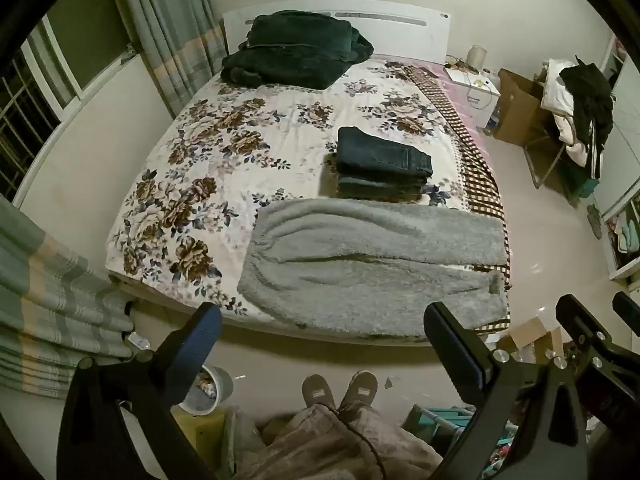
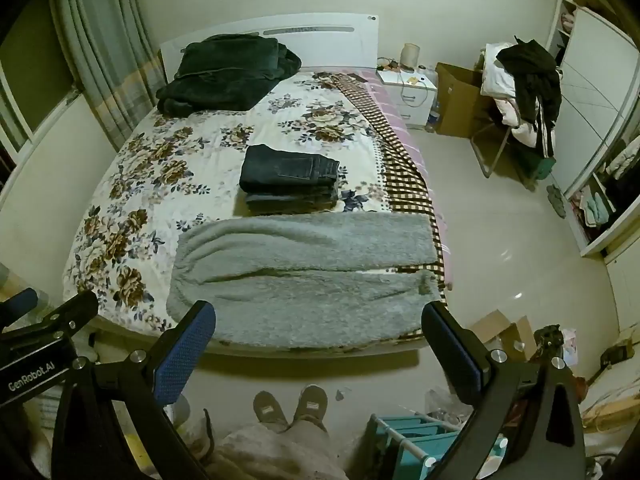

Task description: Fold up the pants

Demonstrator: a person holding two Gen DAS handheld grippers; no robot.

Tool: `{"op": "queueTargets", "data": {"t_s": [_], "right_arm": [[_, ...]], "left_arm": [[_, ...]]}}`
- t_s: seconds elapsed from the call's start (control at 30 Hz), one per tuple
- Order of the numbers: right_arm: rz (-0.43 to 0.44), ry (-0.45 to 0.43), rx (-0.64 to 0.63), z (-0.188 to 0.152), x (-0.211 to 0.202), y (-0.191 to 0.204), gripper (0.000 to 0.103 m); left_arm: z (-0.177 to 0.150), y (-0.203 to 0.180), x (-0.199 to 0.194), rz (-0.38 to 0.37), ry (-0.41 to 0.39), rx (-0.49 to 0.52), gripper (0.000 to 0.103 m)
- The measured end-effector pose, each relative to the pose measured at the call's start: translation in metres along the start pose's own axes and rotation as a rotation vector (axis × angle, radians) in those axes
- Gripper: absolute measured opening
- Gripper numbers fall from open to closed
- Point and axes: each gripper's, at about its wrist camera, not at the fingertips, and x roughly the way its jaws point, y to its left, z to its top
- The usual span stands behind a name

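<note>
Grey fleece pants (image 1: 372,264) lie flat across the foot of the bed, legs side by side, waist end at the left; they also show in the right wrist view (image 2: 304,272). A stack of folded dark jeans (image 1: 382,164) sits behind them mid-bed, also in the right wrist view (image 2: 290,180). My left gripper (image 1: 324,352) is open and empty, held above the floor in front of the bed. My right gripper (image 2: 320,348) is open and empty too, beside it, just short of the pants' near edge.
A floral bedspread (image 1: 200,184) covers the bed. A dark green blanket (image 1: 296,48) lies at the headboard. A nightstand (image 2: 412,92), a cardboard box (image 2: 460,96) and a chair piled with clothes (image 2: 524,84) stand at the right. My slippered feet (image 2: 292,404) are on the floor.
</note>
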Motion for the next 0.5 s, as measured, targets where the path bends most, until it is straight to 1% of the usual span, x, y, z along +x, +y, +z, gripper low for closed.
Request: {"op": "queueTargets", "data": {"t_s": [0.3, 0.33, 0.5], "right_arm": [[0.000, -0.003, 0.002, 0.0001, -0.0001, -0.0003, 0.103], [-0.001, -0.002, 0.000, 0.0000, 0.0000, -0.0001, 0.103], [-0.004, -0.003, -0.001, -0.0001, 0.0003, -0.0008, 0.103]], "left_arm": [[0.0047, -0.0021, 0.0048, -0.008, 0.004, 0.009, 0.103], [-0.0001, 0.0002, -0.0002, -0.009, -0.012, -0.004, 0.103], [-0.0002, -0.0002, 0.0000, -0.009, -0.011, -0.003, 0.103]]}}
